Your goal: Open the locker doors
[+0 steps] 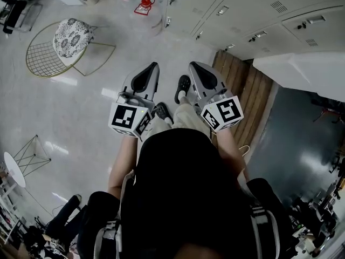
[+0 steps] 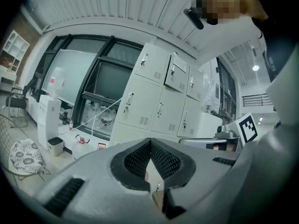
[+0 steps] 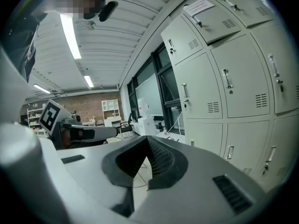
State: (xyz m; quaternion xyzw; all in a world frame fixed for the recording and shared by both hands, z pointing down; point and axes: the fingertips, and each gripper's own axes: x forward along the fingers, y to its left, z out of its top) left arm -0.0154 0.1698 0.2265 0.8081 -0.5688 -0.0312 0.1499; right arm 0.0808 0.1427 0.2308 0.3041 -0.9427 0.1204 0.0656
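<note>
Plainly, both claws are shut and empty. In the left gripper view the left claw (image 2: 150, 144) has its ribbed black pads (image 2: 135, 160) meeting at the tips with nothing between them. The right gripper view shows the right claw (image 3: 148, 147) closed the same way, on nothing.

From the head view the two are held side by side ahead of the person (image 1: 178, 188). The left claw (image 1: 151, 72) sits at about eleven o'clock from the picture's centre and the right claw (image 1: 197, 69) at about one o'clock. Both point toward twelve, over the pale floor (image 1: 81, 107).

The lockers (image 1: 259, 15), pale grey, run across the head view from twelve to two o'clock, and neither claw touches them. In the left gripper view the lockers (image 2: 161, 92) stand beyond the tips at twelve to one o'clock. In the right gripper view the lockers (image 3: 224, 92) fill the three o'clock side, with upright handles (image 3: 227, 78) on the doors. One upper door (image 3: 212, 17) carrying a paper notice (image 3: 198, 6) looks set slightly out from its neighbours; the other doors sit flush.

At ten o'clock in the head view a gold wire chair (image 1: 40, 55) with a patterned cushion (image 1: 71, 36) stands on the floor. A red-capped jug (image 1: 145, 4) sits at twelve, near the foot of the lockers. A strip of wood planking (image 1: 242, 85) lies at two o'clock.
</note>
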